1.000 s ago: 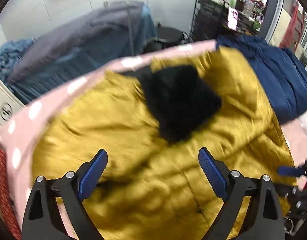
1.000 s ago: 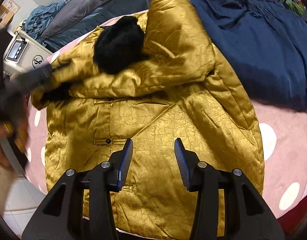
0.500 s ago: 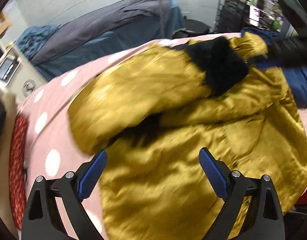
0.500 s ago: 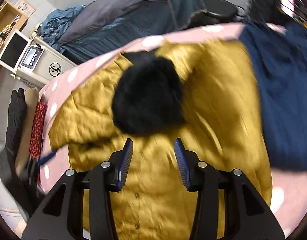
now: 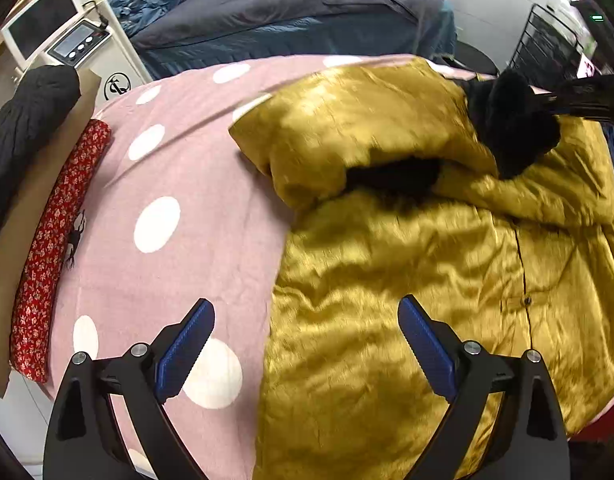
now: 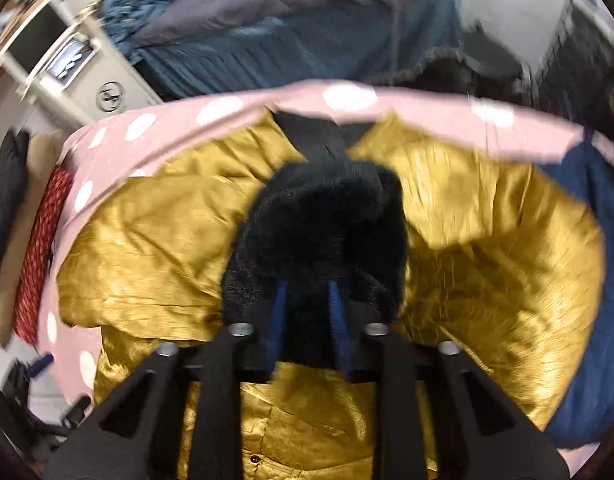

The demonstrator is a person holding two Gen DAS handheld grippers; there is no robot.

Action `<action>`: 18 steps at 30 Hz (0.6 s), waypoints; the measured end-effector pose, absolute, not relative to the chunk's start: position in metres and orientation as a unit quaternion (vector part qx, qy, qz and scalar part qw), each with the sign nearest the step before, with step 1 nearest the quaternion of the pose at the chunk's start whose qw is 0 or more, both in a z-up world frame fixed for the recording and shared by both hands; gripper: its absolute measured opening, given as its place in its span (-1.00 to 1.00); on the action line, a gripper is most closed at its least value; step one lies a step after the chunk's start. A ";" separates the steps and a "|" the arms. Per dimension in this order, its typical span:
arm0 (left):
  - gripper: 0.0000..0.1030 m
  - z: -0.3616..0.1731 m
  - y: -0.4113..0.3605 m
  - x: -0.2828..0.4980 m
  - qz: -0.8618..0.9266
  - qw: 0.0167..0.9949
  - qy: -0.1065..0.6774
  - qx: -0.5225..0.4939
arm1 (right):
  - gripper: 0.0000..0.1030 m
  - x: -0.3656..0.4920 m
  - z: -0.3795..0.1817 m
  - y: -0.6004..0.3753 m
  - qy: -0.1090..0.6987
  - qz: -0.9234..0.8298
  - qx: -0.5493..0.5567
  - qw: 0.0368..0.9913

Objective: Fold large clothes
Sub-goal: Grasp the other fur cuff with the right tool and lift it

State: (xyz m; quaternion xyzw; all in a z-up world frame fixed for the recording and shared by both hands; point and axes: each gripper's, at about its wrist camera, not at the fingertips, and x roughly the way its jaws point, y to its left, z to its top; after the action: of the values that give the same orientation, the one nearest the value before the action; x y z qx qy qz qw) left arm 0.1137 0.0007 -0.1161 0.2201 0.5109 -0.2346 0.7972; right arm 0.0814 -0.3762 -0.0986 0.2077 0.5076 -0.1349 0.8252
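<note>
A gold satin jacket (image 5: 407,272) with a black fur collar (image 5: 511,128) lies on a pink polka-dot cover (image 5: 179,208), its sleeves folded across the body. My left gripper (image 5: 307,340) is open and empty above the jacket's left edge. My right gripper (image 6: 307,304) is shut on the black fur collar (image 6: 319,216), with the gold jacket (image 6: 147,248) spread beneath. The right gripper also shows as a dark shape at the collar in the left wrist view (image 5: 579,98).
A navy garment (image 6: 587,280) lies right of the jacket. A red floral cloth (image 5: 51,240) and a dark bundle (image 5: 23,128) sit at the left edge. A grey-blue heap (image 5: 291,20) and a white machine (image 5: 79,52) stand behind.
My right gripper moved forward to the fur collar and closed on it. My left gripper swung left, now over the jacket's left edge and the pink cover.
</note>
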 end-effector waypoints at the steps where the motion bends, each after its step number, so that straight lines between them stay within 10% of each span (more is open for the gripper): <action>1: 0.77 -0.113 -0.001 0.119 -0.232 0.801 0.507 0.218 | -0.88 0.081 -0.089 -0.371 0.498 -0.128 0.195 0.835; 13: 0.77 -0.080 -0.040 0.135 -0.256 0.819 0.481 0.180 | -0.87 0.030 -0.029 -0.379 0.458 -0.148 0.190 0.856; 15: 0.77 -0.081 -0.039 0.129 -0.258 0.816 0.482 0.187 | 0.11 0.024 -0.051 -0.392 0.472 -0.151 0.235 0.836; 18: 0.77 -0.084 -0.033 0.120 -0.256 0.814 0.486 0.190 | 0.36 0.021 -0.071 -0.402 0.460 -0.153 0.276 0.830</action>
State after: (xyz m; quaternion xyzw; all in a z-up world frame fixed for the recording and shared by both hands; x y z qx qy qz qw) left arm 0.1202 -0.0331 -0.0836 0.1900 0.4859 -0.2564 0.8137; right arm 0.0213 -0.4020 -0.0709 0.2756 0.4598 -0.1534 0.8301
